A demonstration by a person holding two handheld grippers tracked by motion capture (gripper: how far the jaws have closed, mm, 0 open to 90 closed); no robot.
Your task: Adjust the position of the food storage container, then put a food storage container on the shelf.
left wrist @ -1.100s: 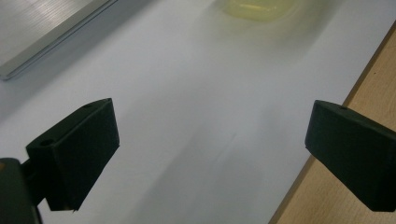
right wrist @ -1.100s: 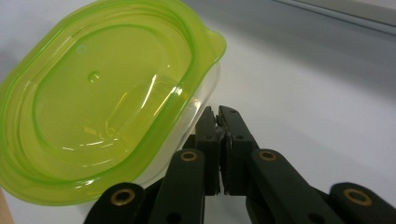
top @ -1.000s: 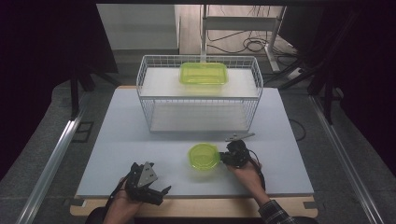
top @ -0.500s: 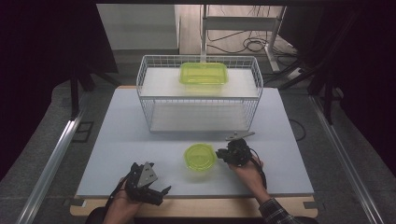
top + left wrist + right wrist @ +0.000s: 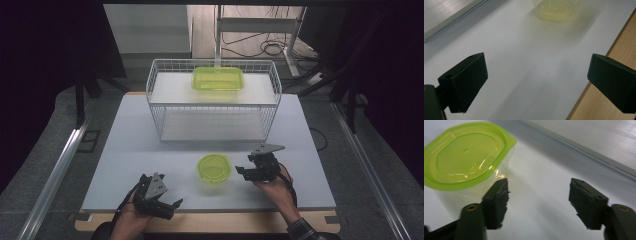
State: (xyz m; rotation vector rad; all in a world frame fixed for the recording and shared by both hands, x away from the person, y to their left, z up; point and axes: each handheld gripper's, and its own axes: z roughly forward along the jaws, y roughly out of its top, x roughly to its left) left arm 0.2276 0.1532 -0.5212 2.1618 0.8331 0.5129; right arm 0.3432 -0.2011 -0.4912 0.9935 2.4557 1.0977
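A small clear tub with a green lid (image 5: 214, 168) sits upright on the white surface (image 5: 125, 150), near the front edge and a little right of centre. Lid is seated on the tub; through the clear wall no contents can be made out.

Right tongs (image 5: 246, 172) lie just to the right of the tub, apart from it. Their jaws have just been opening and now stand apart with only bare surface between them. In the right gripper view the tub (image 5: 469, 157) lies just beyond the left jaw, not touching it.

Left tongs (image 5: 162, 204) rest at the near-left edge of the surface, well apart from the tub, jaws wide with nothing between them. In the left gripper view the tub (image 5: 556, 10) shows blurred at the far end.

A white wire basket (image 5: 212, 67) stands at the far side of the surface. A larger rectangular container with a green lid (image 5: 218, 78) rests on its upper level; its contents cannot be seen.
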